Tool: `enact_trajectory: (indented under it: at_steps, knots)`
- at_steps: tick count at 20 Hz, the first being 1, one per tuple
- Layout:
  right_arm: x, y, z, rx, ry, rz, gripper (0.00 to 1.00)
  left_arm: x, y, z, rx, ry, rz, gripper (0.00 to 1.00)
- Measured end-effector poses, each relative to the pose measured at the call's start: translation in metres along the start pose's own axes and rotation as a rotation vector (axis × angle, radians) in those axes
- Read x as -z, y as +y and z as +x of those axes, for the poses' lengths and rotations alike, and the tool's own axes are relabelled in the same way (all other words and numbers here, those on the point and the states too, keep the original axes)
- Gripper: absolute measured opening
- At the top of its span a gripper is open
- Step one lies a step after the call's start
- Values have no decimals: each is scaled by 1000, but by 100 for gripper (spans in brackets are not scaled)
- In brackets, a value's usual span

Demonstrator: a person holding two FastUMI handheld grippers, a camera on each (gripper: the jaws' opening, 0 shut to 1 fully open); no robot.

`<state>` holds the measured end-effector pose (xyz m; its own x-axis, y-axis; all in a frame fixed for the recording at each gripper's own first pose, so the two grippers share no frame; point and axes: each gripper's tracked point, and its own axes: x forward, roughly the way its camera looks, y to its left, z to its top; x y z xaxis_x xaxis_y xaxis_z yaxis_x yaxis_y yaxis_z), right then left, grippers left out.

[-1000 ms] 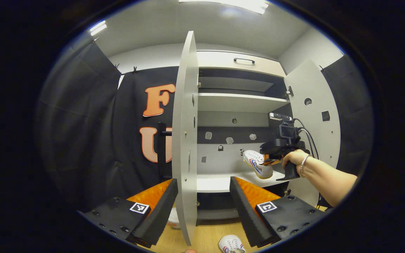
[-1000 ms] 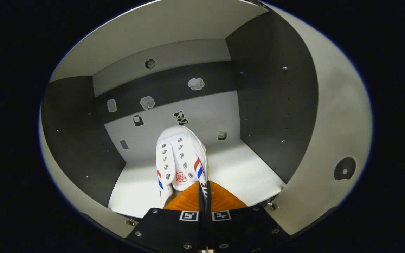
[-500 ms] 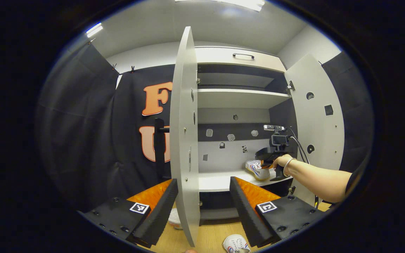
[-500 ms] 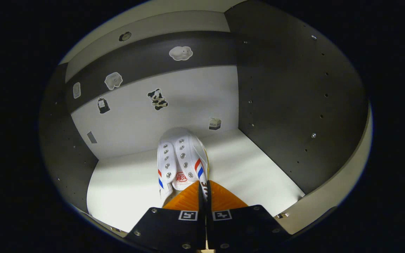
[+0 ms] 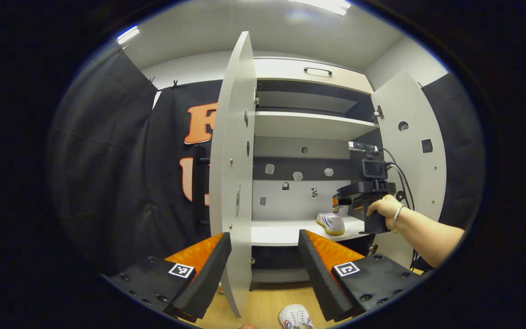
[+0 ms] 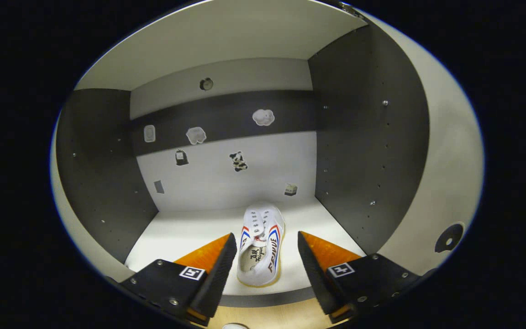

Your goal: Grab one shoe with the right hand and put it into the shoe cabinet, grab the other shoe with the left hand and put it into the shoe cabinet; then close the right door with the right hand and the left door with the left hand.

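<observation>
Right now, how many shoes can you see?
2. One white shoe rests on the shoe cabinet's shelf, in front of the open right gripper. The other shoe lies on the wooden floor below the cabinet, partly cut off.

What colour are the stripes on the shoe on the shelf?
Red and blue stripes on the white shoe; clearest in the right gripper view.

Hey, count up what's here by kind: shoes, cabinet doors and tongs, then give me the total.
White shoes: 2, one on the cabinet shelf, one on the floor.
Open cabinet doors: 2, left door, right door.
Tongs: 2, left tongs, right tongs.
Total: 6.
</observation>
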<state>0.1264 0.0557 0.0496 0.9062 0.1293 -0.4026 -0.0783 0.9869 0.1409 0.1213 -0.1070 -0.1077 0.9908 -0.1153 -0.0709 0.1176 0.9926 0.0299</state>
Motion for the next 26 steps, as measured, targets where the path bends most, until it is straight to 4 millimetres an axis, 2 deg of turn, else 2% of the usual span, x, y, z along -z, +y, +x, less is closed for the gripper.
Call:
enact_trajectory:
  at_steps: [2,8,12,15,18,21,23,26]
  knots:
    - [-13,-1,-27,-22,-58,-17,94,3,-9,-3,11,5,1,95]
    - [-35,-9,-113,-100,-197,-65,94,35,-40,-11,32,84,8,95]
    - [-40,-21,-167,-154,-246,-66,94,75,-56,-16,58,184,-49,95]
    - [-43,-33,-199,-161,-289,-67,94,124,-61,-22,67,280,-22,96]
    - [-47,-37,-231,-168,-345,-110,94,190,-64,-27,75,418,-23,96]
    - [-48,-41,-260,-183,-383,-119,94,262,-57,-35,58,566,-1,96]
    - [-44,-44,-273,-192,-391,-119,94,306,-55,-43,57,668,-2,96]
    - [-40,-47,-286,-212,-406,-119,94,355,-52,-60,63,784,-16,96]
